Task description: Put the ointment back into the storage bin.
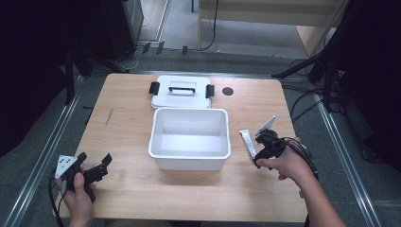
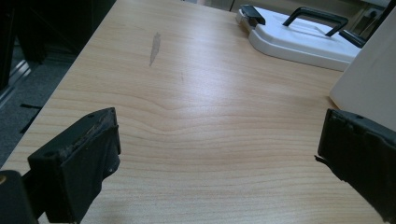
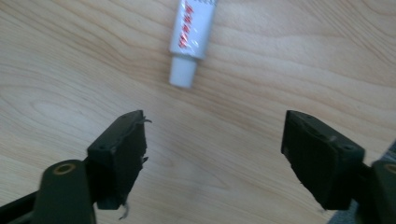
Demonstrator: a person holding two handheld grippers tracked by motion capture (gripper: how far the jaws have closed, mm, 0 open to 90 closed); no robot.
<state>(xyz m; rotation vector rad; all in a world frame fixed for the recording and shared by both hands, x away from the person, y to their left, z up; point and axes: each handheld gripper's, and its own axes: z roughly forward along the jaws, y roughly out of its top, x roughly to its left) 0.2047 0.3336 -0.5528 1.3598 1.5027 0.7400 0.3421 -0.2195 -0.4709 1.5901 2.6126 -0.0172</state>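
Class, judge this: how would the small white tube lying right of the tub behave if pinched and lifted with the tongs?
The tube looks small and thin, so probably light. Its glossy printed body may be slippery and might dent under a squeeze. Its round cap suggests it could roll when nudged sideways on the smooth table.

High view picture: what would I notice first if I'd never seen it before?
Probably the big white tub, open and empty in the middle of the wooden table, with its lid lying flat behind it. Next, the small white tube with red print to the tub's right, where the right gripper points at it with open jaws.
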